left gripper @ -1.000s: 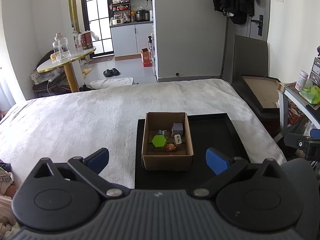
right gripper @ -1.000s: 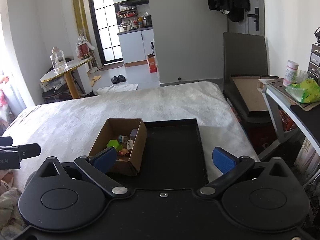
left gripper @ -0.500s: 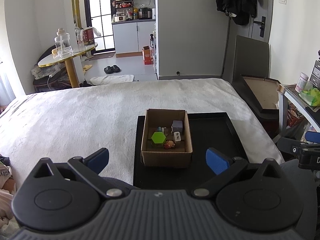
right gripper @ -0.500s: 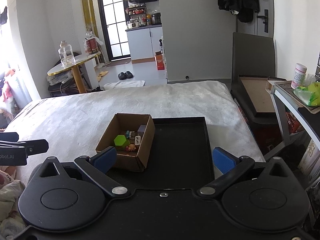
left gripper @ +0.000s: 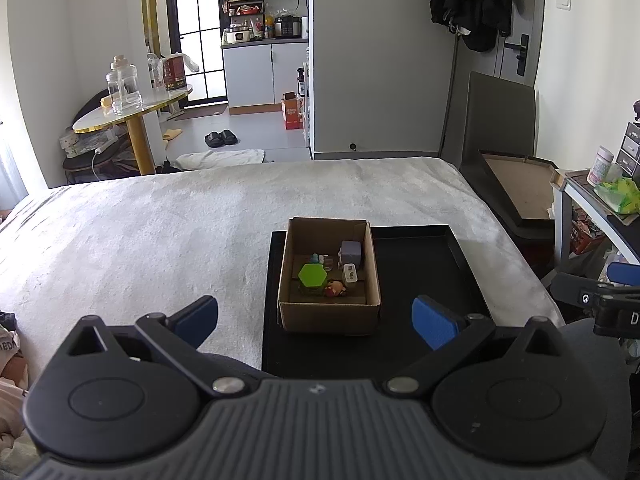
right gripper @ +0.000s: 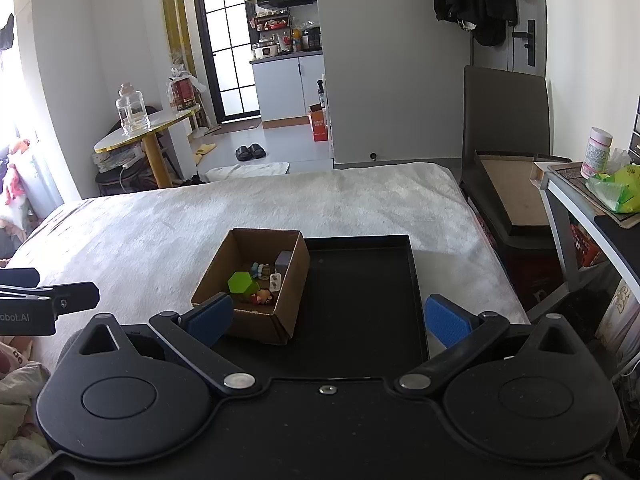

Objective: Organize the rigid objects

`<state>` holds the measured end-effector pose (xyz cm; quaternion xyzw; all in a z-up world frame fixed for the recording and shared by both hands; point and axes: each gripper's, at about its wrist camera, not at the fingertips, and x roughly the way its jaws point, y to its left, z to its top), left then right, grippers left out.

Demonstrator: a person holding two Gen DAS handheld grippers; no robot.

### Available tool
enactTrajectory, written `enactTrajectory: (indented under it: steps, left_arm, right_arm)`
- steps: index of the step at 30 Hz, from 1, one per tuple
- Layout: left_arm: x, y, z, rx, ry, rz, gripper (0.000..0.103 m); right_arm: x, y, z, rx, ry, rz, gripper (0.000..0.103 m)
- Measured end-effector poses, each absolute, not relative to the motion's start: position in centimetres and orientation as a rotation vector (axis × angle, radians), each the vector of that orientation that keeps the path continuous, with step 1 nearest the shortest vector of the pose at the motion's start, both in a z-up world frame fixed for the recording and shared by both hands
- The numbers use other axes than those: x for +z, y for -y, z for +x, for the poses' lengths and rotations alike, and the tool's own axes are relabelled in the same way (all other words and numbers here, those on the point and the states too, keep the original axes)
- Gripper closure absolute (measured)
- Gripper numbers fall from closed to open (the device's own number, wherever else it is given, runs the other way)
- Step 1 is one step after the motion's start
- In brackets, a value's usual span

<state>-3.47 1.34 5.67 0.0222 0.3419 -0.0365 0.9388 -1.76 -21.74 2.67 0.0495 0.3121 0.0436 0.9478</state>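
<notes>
A brown cardboard box (left gripper: 330,314) (right gripper: 248,326) stands on the left part of a black tray (left gripper: 420,256) (right gripper: 360,280) on a white-covered bed. Inside lie a green hexagonal block (left gripper: 312,275) (right gripper: 241,283), a grey-purple cube (left gripper: 351,252) (right gripper: 283,261), a small white piece (left gripper: 350,273) (right gripper: 275,281), a small red-brown figure (left gripper: 335,289) (right gripper: 262,298) and several tiny items. My left gripper (left gripper: 316,320) hovers open just before the box. My right gripper (right gripper: 328,318) hangs open over the tray's near edge, its left fingertip in front of the box's corner. Both hold nothing.
The white bed cover (left gripper: 160,232) spreads left and beyond the tray. To the right stand a dark chair with a cardboard tray (left gripper: 516,184) and a shelf with a green bag (right gripper: 618,190). A round table with a glass jar (left gripper: 122,88) stands behind the bed.
Both grippers have pulled back and risen slightly, so the box and tray look a little farther off. Both stay open; nothing in the box has moved.
</notes>
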Motion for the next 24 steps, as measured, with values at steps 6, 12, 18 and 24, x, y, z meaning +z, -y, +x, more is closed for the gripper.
enactTrajectory:
  steps: [6,12,18,24]
  left_arm:
    - [5.62,-1.10,-3.52,-0.074,-0.699,0.039,0.000]
    - [5.66,-1.03,-3.55,-0.075,-0.700,0.037,0.000]
    - [5.67,-0.90,-3.55,-0.074,-0.701,0.032,0.000]
    - [5.63,-1.06,-3.56,-0.075,-0.701,0.020,0.000]
  right_arm:
    - [2.68,21.73,-1.76,0.089,-0.634,0.100,0.000]
    - [2.67,21.76,-1.72,0.090,-0.633,0.100,0.000]
    - [2.67,21.74,-1.75,0.090,-0.634,0.099,0.000]
    - [2.67,21.72,-1.77,0.089,-0.633,0.099,0.000]
